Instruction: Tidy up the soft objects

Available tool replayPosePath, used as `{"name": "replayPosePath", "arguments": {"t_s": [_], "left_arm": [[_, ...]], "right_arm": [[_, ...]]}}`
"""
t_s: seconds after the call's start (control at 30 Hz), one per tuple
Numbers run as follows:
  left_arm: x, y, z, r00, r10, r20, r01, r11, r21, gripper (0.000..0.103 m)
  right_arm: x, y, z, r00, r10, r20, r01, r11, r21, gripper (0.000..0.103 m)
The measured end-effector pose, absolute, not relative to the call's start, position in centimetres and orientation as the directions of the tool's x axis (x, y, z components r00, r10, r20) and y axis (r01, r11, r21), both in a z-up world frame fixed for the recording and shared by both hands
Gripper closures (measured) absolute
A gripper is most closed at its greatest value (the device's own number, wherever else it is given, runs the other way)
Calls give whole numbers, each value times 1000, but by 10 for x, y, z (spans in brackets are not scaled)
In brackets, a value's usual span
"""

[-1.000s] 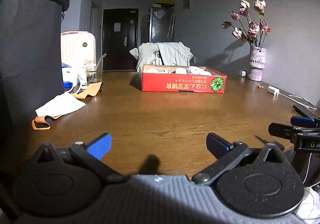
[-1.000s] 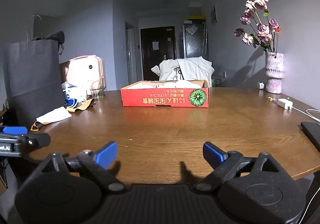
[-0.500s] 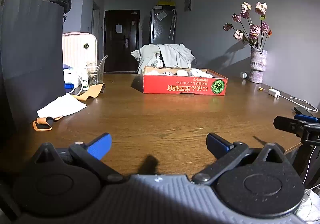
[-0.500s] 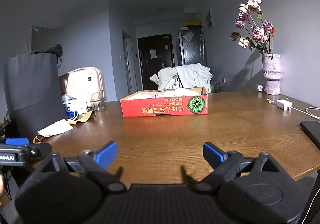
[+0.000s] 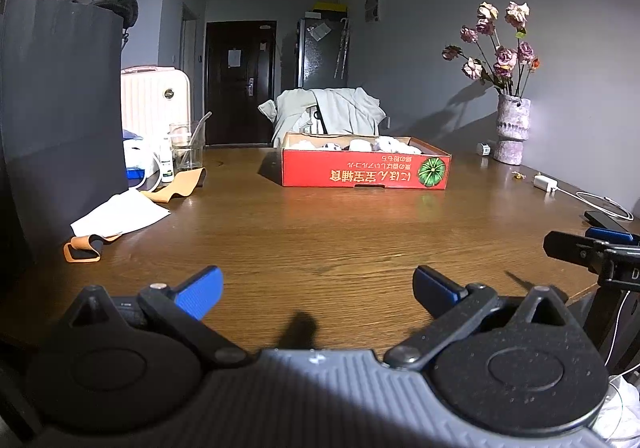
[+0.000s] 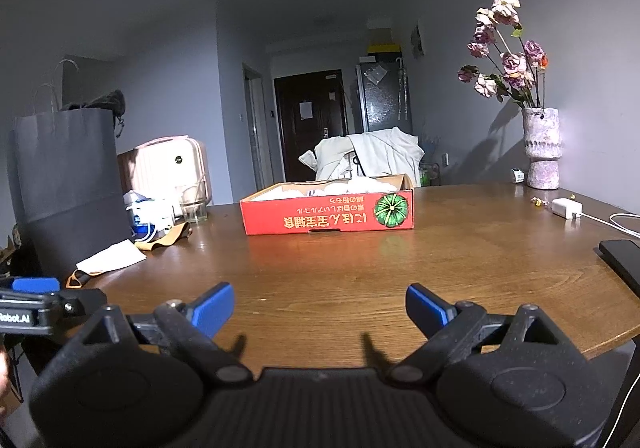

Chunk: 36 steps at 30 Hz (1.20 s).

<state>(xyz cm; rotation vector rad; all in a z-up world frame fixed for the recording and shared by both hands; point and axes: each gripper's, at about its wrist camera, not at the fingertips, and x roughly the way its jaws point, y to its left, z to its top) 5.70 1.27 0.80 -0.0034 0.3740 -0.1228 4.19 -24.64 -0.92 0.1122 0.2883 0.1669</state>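
A red cardboard box [image 5: 366, 172] with a green pumpkin print stands at the far middle of the wooden table [image 5: 320, 232]. It holds several white soft objects [image 5: 384, 145]. The box also shows in the right wrist view [image 6: 328, 213]. My left gripper [image 5: 316, 288] is open and empty over the near table edge. My right gripper [image 6: 320, 308] is open and empty, also at the near edge. Each gripper shows at the side of the other's view, the right one [image 5: 592, 252] and the left one [image 6: 36, 304].
A tall dark paper bag [image 5: 60, 119] stands at the left, with white paper [image 5: 120, 213], an orange strap [image 5: 84, 252], a glass [image 5: 186, 151] and bottles near it. A vase of dried flowers [image 5: 512, 131], a charger [image 5: 546, 182] and a phone [image 6: 624, 260] are at the right.
Both grippers have tilted slightly upward and stayed open. The right wrist view rose a little, so the box sits lower in it.
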Motion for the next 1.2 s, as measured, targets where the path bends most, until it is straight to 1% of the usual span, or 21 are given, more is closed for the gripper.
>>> {"name": "replayPosePath", "arguments": {"t_s": [1.2], "left_arm": [[55,11,8,926,-130,-355,130,991,-24,0]], "right_arm": [[34,-246,-10,952,171,-255,-139,981,137,10]]}}
